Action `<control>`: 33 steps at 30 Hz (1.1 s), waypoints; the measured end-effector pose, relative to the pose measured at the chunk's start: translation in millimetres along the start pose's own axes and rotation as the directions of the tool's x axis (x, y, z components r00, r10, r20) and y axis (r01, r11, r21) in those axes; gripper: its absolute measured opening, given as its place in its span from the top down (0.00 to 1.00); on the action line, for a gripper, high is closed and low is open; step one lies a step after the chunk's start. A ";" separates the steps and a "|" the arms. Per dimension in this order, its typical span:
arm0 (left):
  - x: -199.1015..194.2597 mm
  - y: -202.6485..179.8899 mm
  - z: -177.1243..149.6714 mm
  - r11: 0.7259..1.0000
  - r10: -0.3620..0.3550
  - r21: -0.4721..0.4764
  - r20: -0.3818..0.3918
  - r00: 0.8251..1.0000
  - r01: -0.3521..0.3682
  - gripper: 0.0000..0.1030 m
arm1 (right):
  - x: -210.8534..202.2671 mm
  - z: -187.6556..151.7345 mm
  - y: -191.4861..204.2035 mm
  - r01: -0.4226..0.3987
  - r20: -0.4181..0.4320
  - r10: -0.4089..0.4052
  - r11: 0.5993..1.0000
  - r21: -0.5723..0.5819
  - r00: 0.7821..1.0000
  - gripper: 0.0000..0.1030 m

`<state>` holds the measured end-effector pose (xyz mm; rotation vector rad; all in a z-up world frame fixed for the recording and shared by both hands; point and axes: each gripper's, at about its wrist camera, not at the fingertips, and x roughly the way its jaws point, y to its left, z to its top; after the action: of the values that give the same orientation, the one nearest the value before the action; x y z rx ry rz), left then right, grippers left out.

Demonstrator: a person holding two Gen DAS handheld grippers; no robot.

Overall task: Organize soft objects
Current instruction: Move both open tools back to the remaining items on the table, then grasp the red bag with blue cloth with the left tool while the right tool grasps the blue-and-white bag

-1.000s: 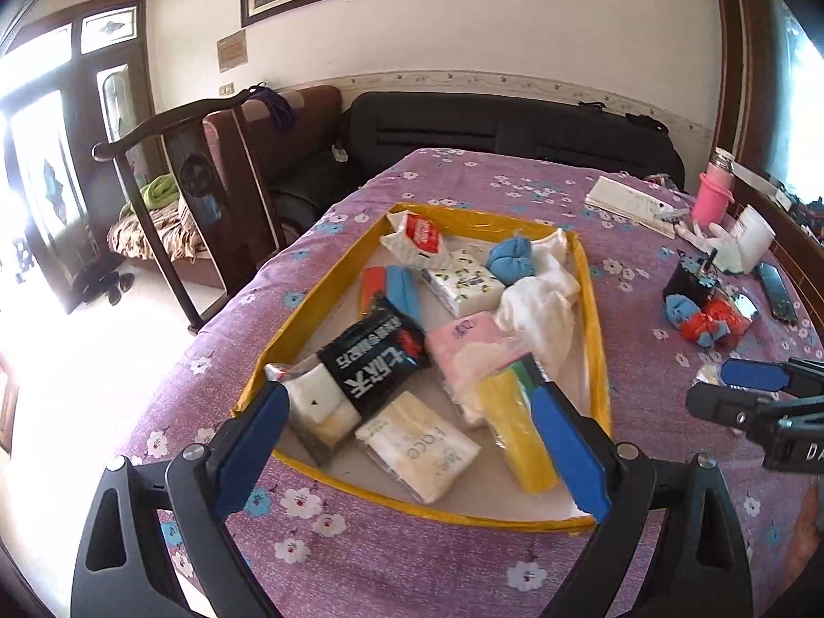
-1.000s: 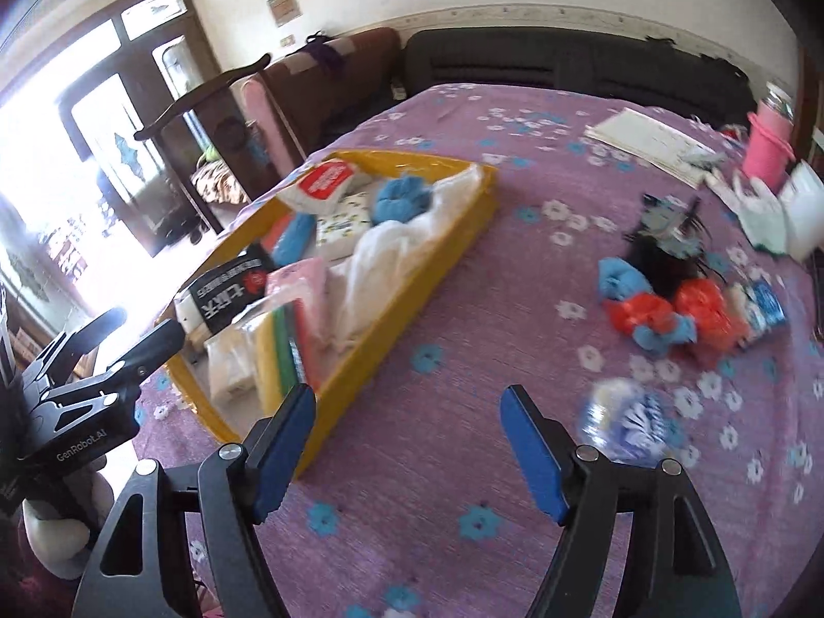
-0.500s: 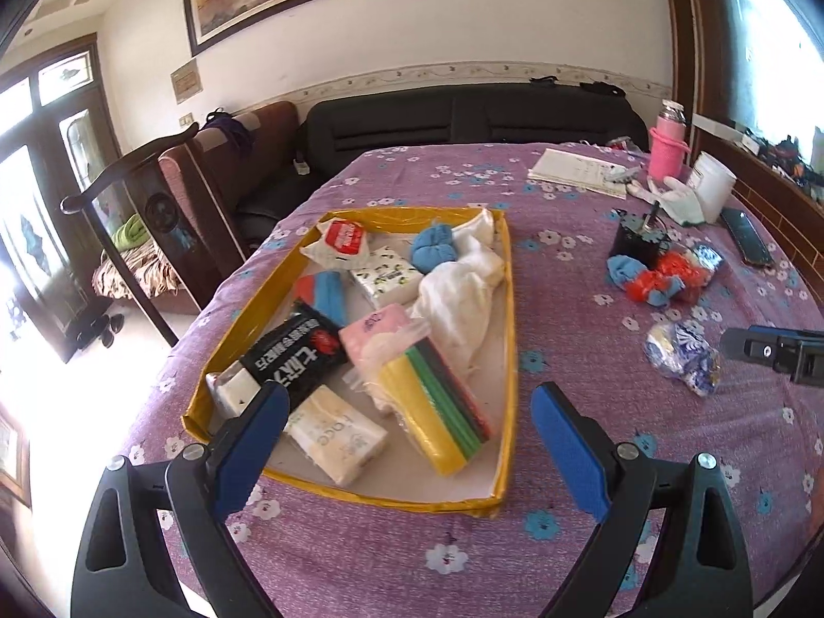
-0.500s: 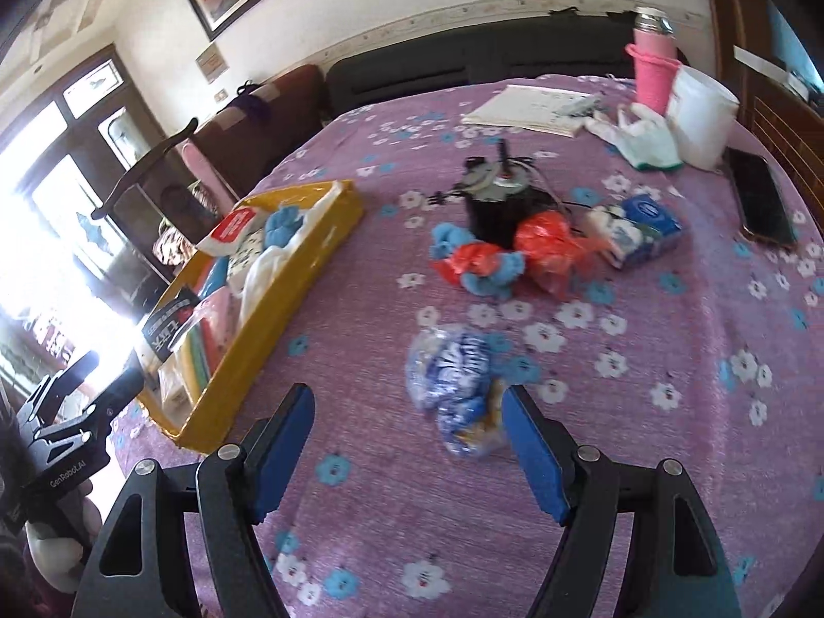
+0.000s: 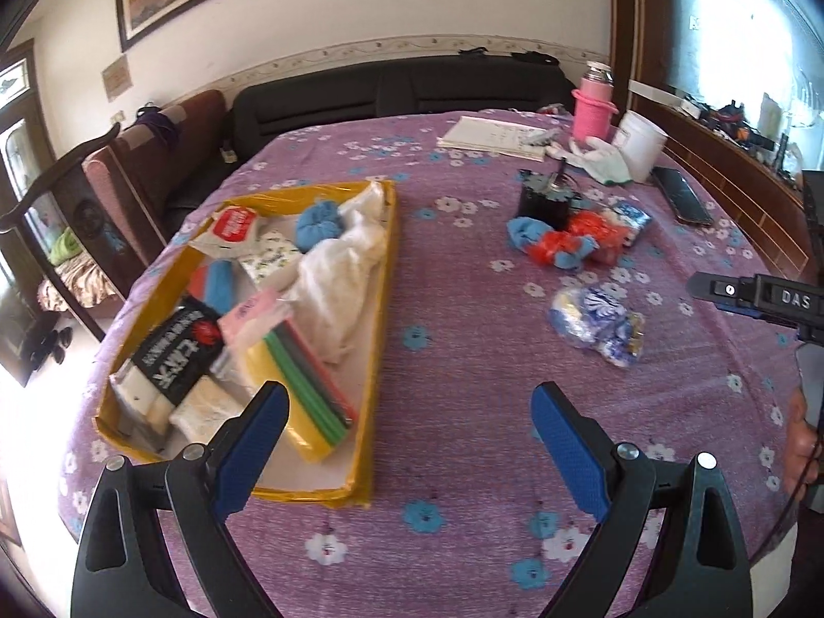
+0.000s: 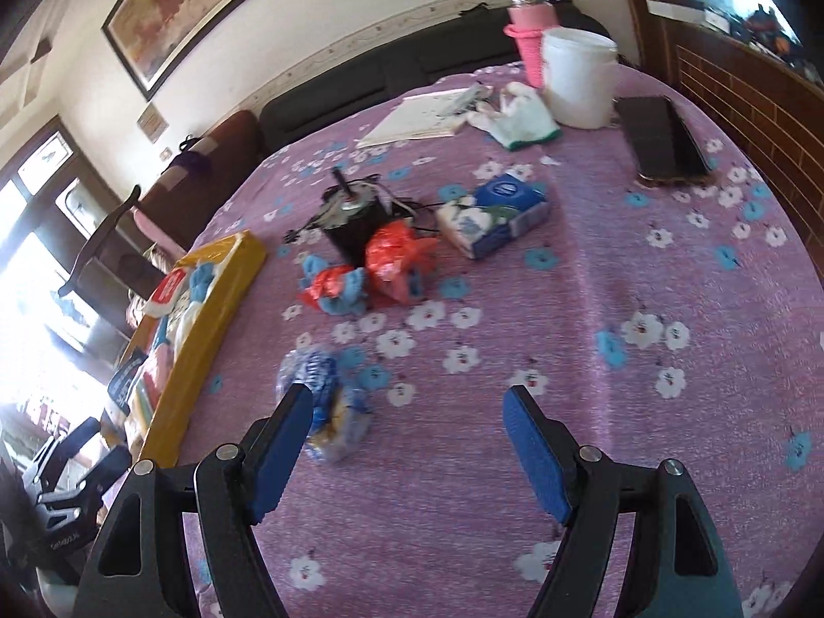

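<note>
Left gripper [image 5: 409, 443]: released, jaws spread wide, nothing between them. It hangs over the purple flowered cloth [image 5: 463, 340] of the counter, with its left finger [image 5: 252, 448] overlapping the near right corner of the yellow tray [image 5: 383, 278].

Right gripper [image 6: 407, 443]: released, jaws wide, nothing gripped. Its left finger [image 6: 280, 456] stands in front of the blue-and-white bag [image 6: 322, 401], which lies on the cloth just beside the tray's right wall. The bag is partly hidden by that finger; contact cannot be confirmed.

Tray contents: white cloth [image 5: 340, 278], blue ball [image 5: 319, 224], red-and-white packet [image 5: 232, 226], black packet [image 5: 177, 355], pink pack [image 5: 252, 314], and a yellow, green and red stack [image 5: 309, 396]. All lie inside the tray walls.

Loose items on the cloth, to the right of the tray:
- Red-and-blue bundle [image 6: 337, 286], touching a red bag [image 6: 396, 257].
- Black motor [image 6: 355, 224], upright, directly behind those two.
- Blue tissue pack [image 6: 492, 213], just beside the red bag.

Far side of the counter: white glove [image 6: 520, 121], white tub [image 6: 579, 77], pink bottle [image 6: 530, 36], papers [image 6: 417, 116], and a phone [image 6: 664, 139] lying flat near the right edge.
</note>
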<state>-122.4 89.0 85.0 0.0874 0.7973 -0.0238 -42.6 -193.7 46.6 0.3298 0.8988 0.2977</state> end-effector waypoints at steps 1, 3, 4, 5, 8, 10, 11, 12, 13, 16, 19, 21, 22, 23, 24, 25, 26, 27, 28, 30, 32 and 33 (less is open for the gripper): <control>1.6 -4.0 -0.3 1.000 -0.011 0.005 -0.004 1.000 0.011 0.08 | 1.3 0.2 -4.0 -0.001 -0.005 0.001 1.000 0.011 1.000 0.22; 4.7 -10.1 -0.7 1.000 -0.030 0.010 -0.011 0.999 0.030 0.08 | 5.4 0.9 -9.3 -0.010 -0.020 0.011 0.999 0.033 1.000 0.22; 6.1 -12.3 -0.8 0.999 -0.040 0.009 -0.016 0.999 0.040 0.08 | 8.6 1.1 -9.3 -0.017 -0.030 0.018 0.999 0.037 0.999 0.22; 7.2 -12.9 -1.3 0.999 -0.049 0.007 -0.020 0.999 0.049 0.08 | 11.7 1.1 -8.4 -0.020 -0.038 0.021 0.999 0.036 0.999 0.22; 9.5 -10.4 -2.7 0.998 -0.068 -0.008 -0.028 0.997 0.067 0.08 | 23.2 -1.2 7.6 -0.021 -0.065 0.020 1.000 -0.023 0.998 0.22; 8.7 -2.6 -1.7 0.996 -0.082 -0.038 -0.024 0.996 0.081 0.08 | 31.7 -5.5 25.2 -0.031 -0.092 0.023 0.996 -0.082 0.995 0.22; 8.2 1.7 -0.8 0.994 -0.091 -0.056 -0.020 0.996 0.090 0.08 | 35.5 -7.1 33.0 -0.030 -0.100 0.019 0.994 -0.108 0.995 0.22; 8.0 7.2 0.4 0.991 -0.107 -0.081 -0.018 0.994 0.105 0.08 | 40.0 -8.2 41.6 -0.025 -0.105 0.011 0.991 -0.135 0.994 0.22; 8.4 10.6 2.0 0.988 -0.120 -0.099 -0.020 0.993 0.117 0.08 | 43.9 -8.1 47.7 -0.022 -0.109 0.005 0.988 -0.153 0.994 0.22; 13.1 17.6 10.9 0.975 -0.176 -0.143 -0.035 0.984 0.170 0.08 | 59.7 -3.7 62.4 -0.016 -0.123 -0.007 0.981 -0.191 0.992 0.20; 21.6 19.6 26.6 0.964 -0.213 -0.172 -0.036 0.976 0.204 0.08 | 77.4 0.8 69.2 0.004 -0.135 -0.033 0.978 -0.209 0.990 0.18; 31.0 18.2 38.8 0.957 -0.232 -0.189 -0.044 0.972 0.220 0.08 | 82.9 0.8 70.2 0.012 -0.127 -0.040 0.977 -0.212 0.991 0.19; 38.1 16.2 46.2 0.952 -0.248 -0.198 -0.049 0.967 0.234 0.08 | 83.2 0.6 71.2 0.011 -0.124 -0.039 0.976 -0.220 0.992 0.30; 45.2 13.5 52.5 0.948 -0.261 -0.203 -0.055 0.964 0.245 0.08 | 82.2 0.0 71.4 0.009 -0.122 -0.038 0.972 -0.234 0.992 0.49; 55.7 8.5 59.5 0.947 -0.266 -0.205 -0.070 0.961 0.247 0.08 | 80.5 -0.3 70.0 0.013 -0.122 -0.044 0.970 -0.242 0.992 0.52; 63.6 4.1 63.9 0.948 -0.267 -0.203 -0.085 0.960 0.245 0.08 | 76.2 0.1 66.3 0.036 -0.104 -0.063 0.970 -0.241 0.993 0.53; 73.0 -2.2 67.8 0.949 -0.269 -0.199 -0.101 0.958 0.245 0.08 | 71.5 -0.1 62.7 0.068 -0.077 -0.089 0.968 -0.240 0.993 0.56; 85.3 -11.1 71.7 0.949 -0.274 -0.194 -0.120 0.954 0.248 0.08 | 66.0 0.0 57.2 0.101 -0.048 -0.116 0.965 -0.241 0.992 0.56; 94.3 -18.2 74.2 0.950 -0.276 -0.190 -0.133 0.952 0.249 0.08 | 60.6 -0.3 50.8 0.127 -0.019 -0.135 0.964 -0.235 0.991 0.56; 113.7 -31.9 80.0 0.949 -0.280 -0.190 -0.156 0.947 0.250 0.08 | 55.2 -0.4 34.2 0.133 0.013 -0.133 0.971 -0.198 0.991 0.56; 132.9 -43.6 87.7 0.948 -0.281 -0.198 -0.164 0.946 0.247 0.08 | 57.0 0.9 13.6 0.087 -0.006 -0.089 0.989 -0.123 0.996 0.55; 141.3 -47.9 91.4 0.948 -0.279 -0.205 -0.160 0.947 0.245 0.08 | 57.8 3.8 4.6 0.047 -0.021 -0.049 0.996 -0.076 0.999 0.55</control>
<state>39.0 34.9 44.1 -0.1950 0.9923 -0.1976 -6.1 -167.7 9.6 0.2354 0.9141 0.2905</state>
